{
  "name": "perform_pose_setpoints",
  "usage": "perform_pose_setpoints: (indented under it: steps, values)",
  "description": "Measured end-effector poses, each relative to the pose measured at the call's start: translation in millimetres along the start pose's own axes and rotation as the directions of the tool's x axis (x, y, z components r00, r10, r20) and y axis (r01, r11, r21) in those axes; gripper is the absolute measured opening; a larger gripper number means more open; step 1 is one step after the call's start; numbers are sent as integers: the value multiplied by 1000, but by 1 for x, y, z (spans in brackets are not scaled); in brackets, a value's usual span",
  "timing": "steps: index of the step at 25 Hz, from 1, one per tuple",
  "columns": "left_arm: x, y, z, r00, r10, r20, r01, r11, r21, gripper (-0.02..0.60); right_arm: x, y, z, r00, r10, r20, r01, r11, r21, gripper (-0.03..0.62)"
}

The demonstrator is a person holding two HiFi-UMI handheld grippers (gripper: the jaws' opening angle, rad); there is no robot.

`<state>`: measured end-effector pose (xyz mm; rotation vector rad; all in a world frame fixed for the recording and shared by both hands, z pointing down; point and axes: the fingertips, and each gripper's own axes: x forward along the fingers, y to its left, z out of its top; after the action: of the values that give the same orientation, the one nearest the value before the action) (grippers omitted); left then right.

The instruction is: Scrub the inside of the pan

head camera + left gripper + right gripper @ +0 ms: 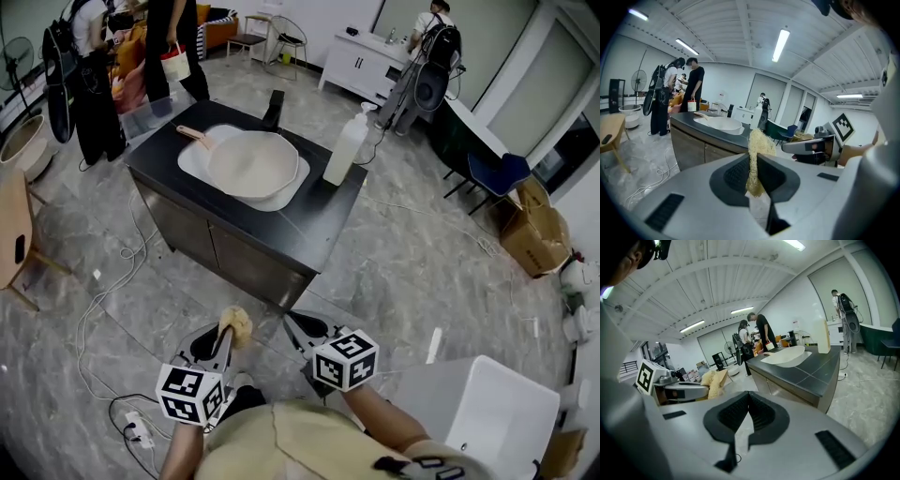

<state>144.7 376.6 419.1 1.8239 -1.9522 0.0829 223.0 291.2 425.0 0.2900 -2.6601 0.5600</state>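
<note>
— Scrubber (759,140) gripped?
— Yes, pinched in my left gripper (754,174); right gripper (749,414) is closed, empty. Pan (251,162) sits well ahead on the tabletop (309,220). Approach comes first, I reckon, then scrubbing inside.

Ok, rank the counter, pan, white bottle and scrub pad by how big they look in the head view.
1. counter
2. pan
3. white bottle
4. scrub pad, which looks smallest even though it is nearest the camera

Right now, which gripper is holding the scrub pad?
The left gripper, fingers clamped on the straw-coloured scrub pad; the right gripper is shut and empty.
</note>
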Motion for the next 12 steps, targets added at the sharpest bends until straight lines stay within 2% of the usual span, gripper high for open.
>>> perform_pose_setpoints:
  steps: [4,12]
  values:
    - [-4,31,9,1000,12,6,-12,1000,-1,40,30,8,12,1000,-12,22,12,1000,19,15]
    - [15,72,26,999,-34,-11,34,999,35,40,62,9,28,998,-31,47,30,999,21,15]
